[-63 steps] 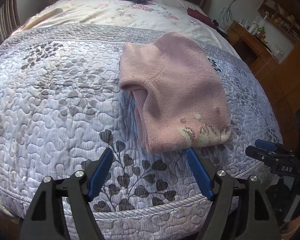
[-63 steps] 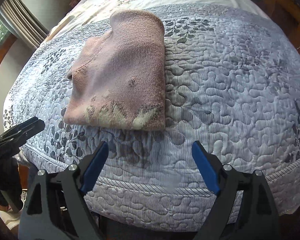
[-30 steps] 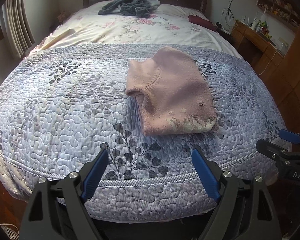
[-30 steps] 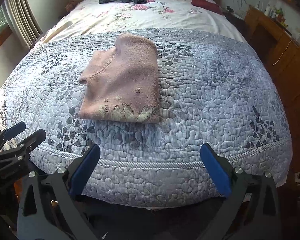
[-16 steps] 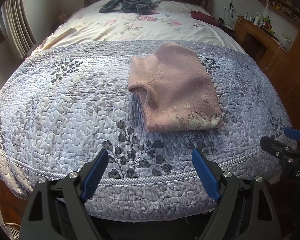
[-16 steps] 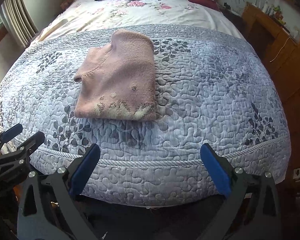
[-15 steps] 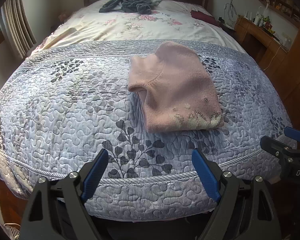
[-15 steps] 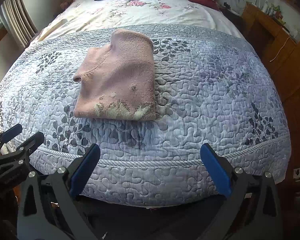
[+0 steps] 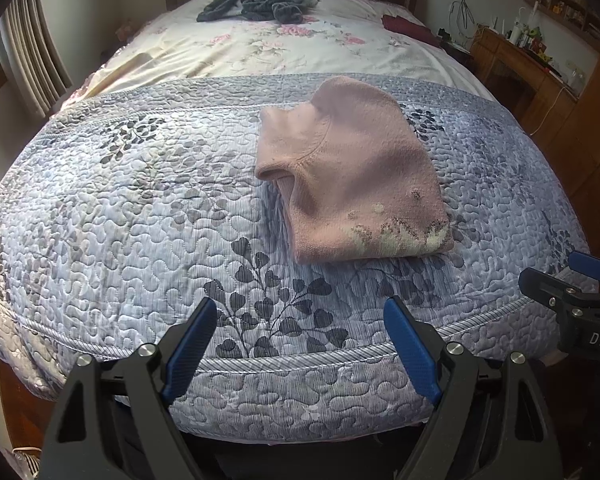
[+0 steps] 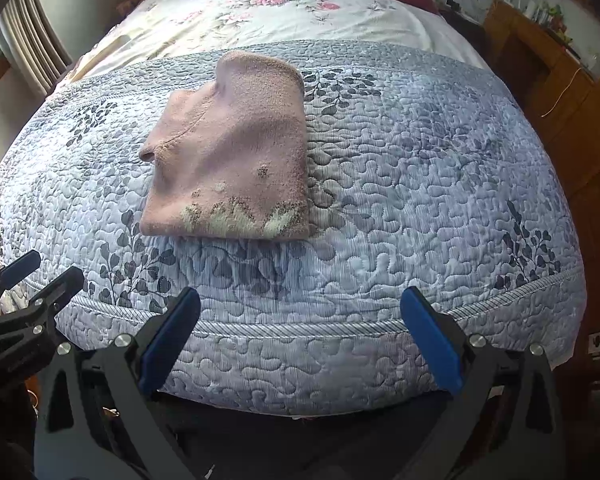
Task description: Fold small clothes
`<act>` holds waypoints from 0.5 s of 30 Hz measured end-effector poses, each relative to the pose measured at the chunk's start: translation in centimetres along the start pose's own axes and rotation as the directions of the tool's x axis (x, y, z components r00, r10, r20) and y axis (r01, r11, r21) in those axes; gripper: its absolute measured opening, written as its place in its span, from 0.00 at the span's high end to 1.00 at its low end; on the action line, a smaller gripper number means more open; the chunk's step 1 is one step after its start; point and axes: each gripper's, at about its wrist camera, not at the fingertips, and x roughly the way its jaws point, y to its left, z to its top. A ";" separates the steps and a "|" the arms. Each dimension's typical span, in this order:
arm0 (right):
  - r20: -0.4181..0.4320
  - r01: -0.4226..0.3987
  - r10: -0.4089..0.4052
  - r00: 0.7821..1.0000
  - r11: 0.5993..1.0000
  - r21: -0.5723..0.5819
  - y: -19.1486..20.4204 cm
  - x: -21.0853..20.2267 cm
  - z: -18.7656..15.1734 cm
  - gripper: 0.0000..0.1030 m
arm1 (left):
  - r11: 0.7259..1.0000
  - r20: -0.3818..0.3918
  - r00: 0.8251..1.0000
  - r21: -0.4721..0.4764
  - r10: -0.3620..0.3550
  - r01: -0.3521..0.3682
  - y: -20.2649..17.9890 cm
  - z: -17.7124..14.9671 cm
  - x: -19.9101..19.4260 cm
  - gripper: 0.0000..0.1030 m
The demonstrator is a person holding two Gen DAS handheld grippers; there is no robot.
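Both tools (image 9: 300, 340) (image 10: 300, 332) spread wide, well short of folded pink sweater (image 9: 352, 176).

A folded pink knit sweater (image 9: 352, 172) lies on the grey-blue quilted bedspread (image 9: 140, 208). The left tongs (image 9: 300, 340) hang wide apart near the bed's foot, the right tongs (image 9: 572, 280) at the frame's right edge.

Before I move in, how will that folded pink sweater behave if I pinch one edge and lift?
Probably floppy: the sweater is soft knit, stacked in loose layers, so the fold would likely fall open. Likely light. Its fuzzy surface should grip rather than slip, but pushing may bunch it on the quilt.
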 end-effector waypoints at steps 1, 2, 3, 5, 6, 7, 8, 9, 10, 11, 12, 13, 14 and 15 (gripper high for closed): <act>0.000 -0.001 0.001 1.000 1.000 0.000 0.0 0.0 0.0 0.03 | 1.000 -0.002 1.000 0.001 0.001 -0.001 0.0 0.0 0.1 0.17; 0.000 -0.001 0.001 1.000 1.000 -0.001 -0.1 0.1 0.1 0.03 | 1.000 -0.004 1.000 0.000 0.001 -0.001 0.0 0.0 0.1 0.17; -0.001 0.000 0.000 1.000 1.000 -0.001 -0.1 0.1 0.1 0.03 | 1.000 -0.006 1.000 -0.001 0.001 -0.001 0.0 0.0 0.2 0.17; 0.001 0.000 0.000 1.000 1.000 -0.001 -0.1 0.1 0.1 0.03 | 1.000 -0.010 1.000 0.000 0.002 -0.002 0.0 0.1 0.4 0.17; 0.002 -0.001 0.001 1.000 1.000 -0.001 -0.1 0.1 0.1 0.03 | 1.000 -0.011 1.000 0.001 0.002 -0.002 0.0 0.1 0.4 0.17; 0.004 -0.001 0.001 1.000 1.000 -0.002 -0.2 0.2 0.2 0.03 | 1.000 -0.012 1.000 0.003 0.002 -0.002 -0.1 0.1 0.4 0.17; 0.005 -0.001 0.001 1.000 1.000 -0.001 -0.2 0.2 0.2 0.03 | 1.000 -0.012 1.000 0.004 0.002 -0.002 -0.1 0.1 0.5 0.17; 0.006 -0.002 0.002 1.000 1.000 0.000 -0.2 0.2 0.1 0.03 | 1.000 -0.012 1.000 0.006 0.002 -0.002 -0.2 0.1 0.5 0.17; 0.006 -0.003 0.003 1.000 1.000 0.002 -0.2 0.2 0.1 0.03 | 1.000 -0.011 1.000 0.008 0.003 -0.003 -0.2 0.1 0.5 0.17; 0.005 -0.004 0.004 1.000 1.000 0.003 -0.2 0.3 0.2 0.03 | 1.000 -0.011 1.000 0.008 0.003 -0.003 -0.3 0.1 0.5 0.17; 0.004 -0.004 0.004 1.000 1.000 0.005 -0.3 0.3 0.2 0.03 | 1.000 -0.011 1.000 0.009 0.003 -0.003 -0.3 0.1 0.5 0.17; 0.003 -0.005 0.005 1.000 1.000 0.007 -0.3 0.3 0.2 0.03 | 1.000 -0.012 1.000 0.009 0.003 -0.003 -0.3 0.1 0.5 0.17; 0.002 -0.005 0.005 1.000 1.000 0.008 -0.4 0.4 0.2 0.03 | 1.000 -0.012 1.000 0.009 0.003 -0.003 -0.3 0.1 0.6 0.17; 0.001 -0.004 0.004 1.000 1.000 0.008 -0.3 0.4 0.2 0.03 | 1.000 -0.012 1.000 0.009 0.004 -0.004 -0.3 0.1 0.6 0.17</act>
